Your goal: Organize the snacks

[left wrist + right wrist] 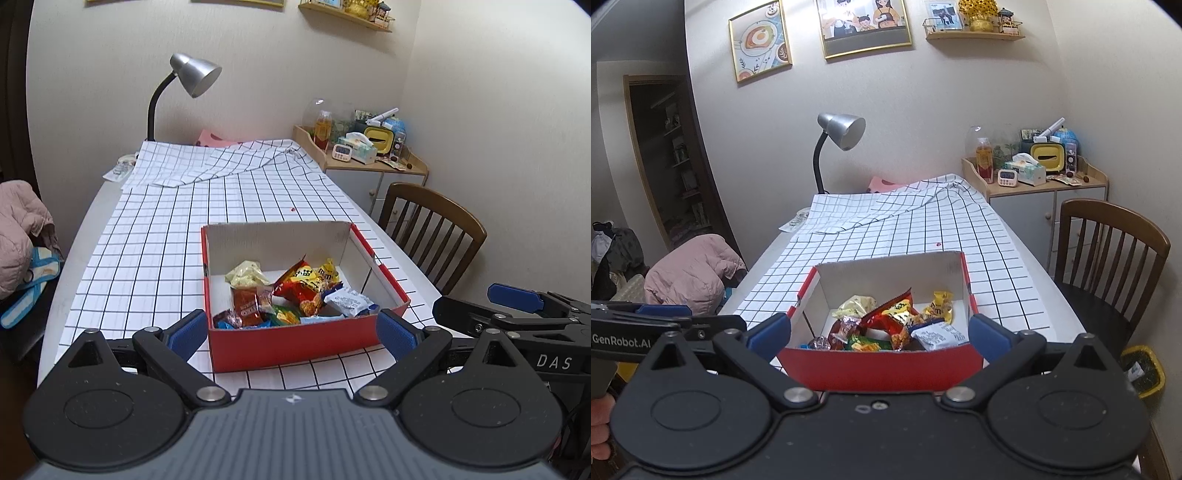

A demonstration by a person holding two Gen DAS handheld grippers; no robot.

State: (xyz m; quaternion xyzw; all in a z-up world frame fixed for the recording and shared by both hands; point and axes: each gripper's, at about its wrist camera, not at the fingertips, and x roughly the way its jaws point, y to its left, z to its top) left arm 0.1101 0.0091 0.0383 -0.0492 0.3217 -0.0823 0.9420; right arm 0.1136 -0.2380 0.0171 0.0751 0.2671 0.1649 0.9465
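snacks: mixed wrapped packets (291,295) heaped in red cardboard box (295,341), centre frame, on the checked-cloth table (155,236), corralled for sorting.
left tool (291,332): wide open, empty.
right tool (879,332): wide open, empty, poised at box front.

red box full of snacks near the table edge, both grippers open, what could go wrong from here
The snacks lie heaped and overlapping in the red box, so an open hand-held gripper may pinch two packets at once or crush one. The box looks light and sits on a loose checked cloth; a nudge could slide it toward the near table edge.
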